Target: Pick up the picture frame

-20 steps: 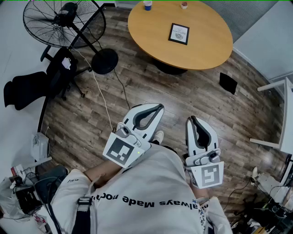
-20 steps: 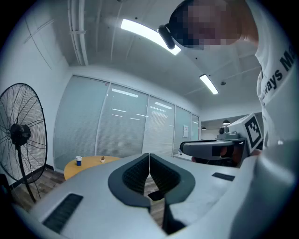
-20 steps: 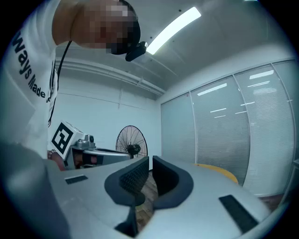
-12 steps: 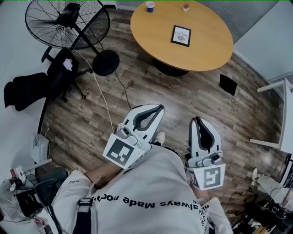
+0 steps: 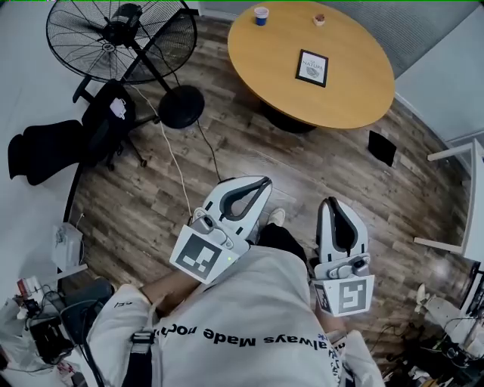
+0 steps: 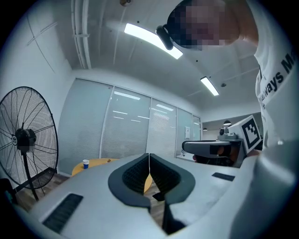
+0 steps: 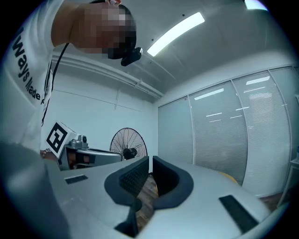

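Note:
The picture frame, black-edged with a white print, lies flat on the round wooden table at the top of the head view. Both grippers are held close to the person's body, far short of the table. My left gripper points up and right toward the table; its jaws are shut with nothing between them. To its right, my right gripper points straight ahead, jaws together and empty. The frame does not show in either gripper view.
A blue cup and a small object sit at the table's far edge. A large floor fan with its round base and cable stands at left beside a black chair. A black item lies on the floor; white furniture stands at right.
The head view has shifted, so the table and frame sit a little further right and lower. Both grippers stay shut near the body, slightly lower in view.

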